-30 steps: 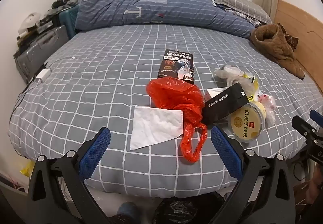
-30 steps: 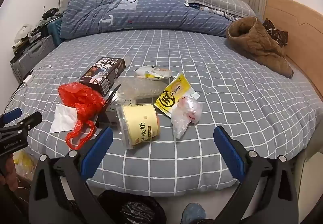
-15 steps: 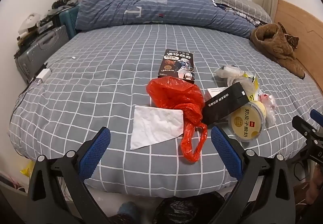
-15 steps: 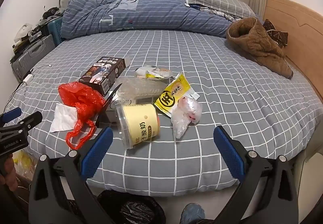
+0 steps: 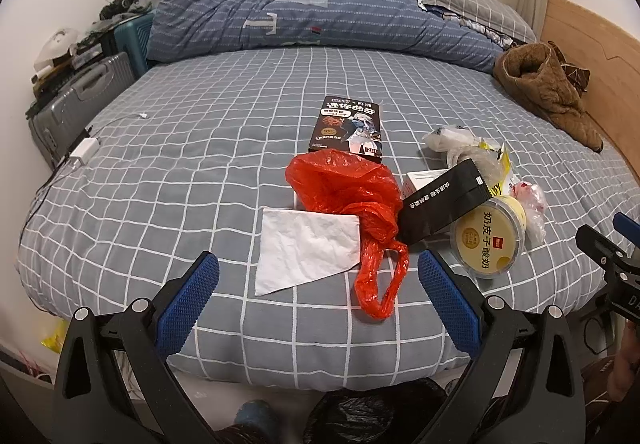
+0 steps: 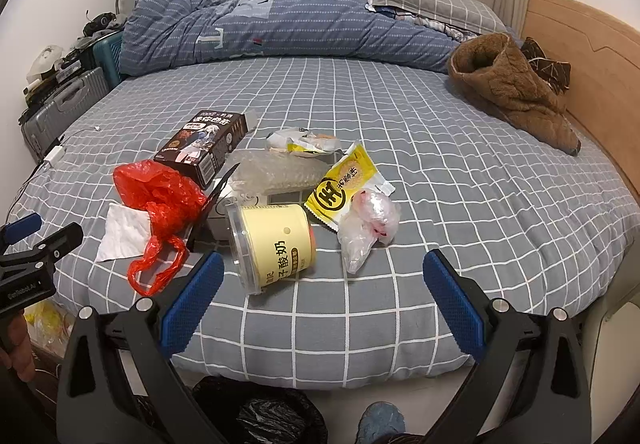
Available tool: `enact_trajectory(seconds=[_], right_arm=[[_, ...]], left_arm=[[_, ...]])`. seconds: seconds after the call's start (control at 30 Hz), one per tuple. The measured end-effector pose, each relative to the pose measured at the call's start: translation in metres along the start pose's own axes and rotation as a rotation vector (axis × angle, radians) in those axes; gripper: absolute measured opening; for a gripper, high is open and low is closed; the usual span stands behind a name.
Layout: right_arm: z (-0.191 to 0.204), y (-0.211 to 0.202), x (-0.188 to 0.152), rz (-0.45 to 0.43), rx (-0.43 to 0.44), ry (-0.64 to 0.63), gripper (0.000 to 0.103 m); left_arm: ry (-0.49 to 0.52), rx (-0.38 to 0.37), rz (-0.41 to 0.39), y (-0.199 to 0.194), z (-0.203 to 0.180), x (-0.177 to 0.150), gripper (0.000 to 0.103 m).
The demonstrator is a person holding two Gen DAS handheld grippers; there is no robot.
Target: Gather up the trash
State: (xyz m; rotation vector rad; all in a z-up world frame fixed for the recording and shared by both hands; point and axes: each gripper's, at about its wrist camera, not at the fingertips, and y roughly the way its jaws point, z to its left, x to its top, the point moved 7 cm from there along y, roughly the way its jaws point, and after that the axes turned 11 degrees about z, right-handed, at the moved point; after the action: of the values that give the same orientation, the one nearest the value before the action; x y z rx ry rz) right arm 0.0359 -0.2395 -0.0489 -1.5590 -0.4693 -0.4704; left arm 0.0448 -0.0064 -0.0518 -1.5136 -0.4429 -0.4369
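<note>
1. Left wrist view: the left hand-held gripper (image 5: 318, 298) hangs wide open and empty at the bed (image 5: 192, 172) edge, short of a white tissue (image 5: 306, 250) and red plastic bag (image 5: 352, 200).
2. Right wrist view: the right hand-held gripper (image 6: 324, 294) gapes empty near the tipped yogurt tub (image 6: 272, 244), yellow snack wrapper (image 6: 344, 186) and clear bag (image 6: 368, 228).
3. A black trash bag (image 6: 264, 414) sits on the floor below.

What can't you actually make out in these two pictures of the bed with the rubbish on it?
- White box: left wrist view, mostly covered by the black carton; its print is unreadable.
- Black bin bag: right wrist view, cut off by the bottom edge and the bed; contents unseen.
- Clutter on the grey suitcase: left wrist view, too small and distorted at the rim.
</note>
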Motion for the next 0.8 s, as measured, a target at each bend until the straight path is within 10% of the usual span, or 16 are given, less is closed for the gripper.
enact_trajectory(seconds=[0.8], right_arm=[[-0.0011, -0.0001, 0.0009, 0.002, 0.003, 0.003, 0.096]], left_arm=[[0.014, -0.001, -0.015, -0.0045, -0.0017, 0.0002, 0.097]])
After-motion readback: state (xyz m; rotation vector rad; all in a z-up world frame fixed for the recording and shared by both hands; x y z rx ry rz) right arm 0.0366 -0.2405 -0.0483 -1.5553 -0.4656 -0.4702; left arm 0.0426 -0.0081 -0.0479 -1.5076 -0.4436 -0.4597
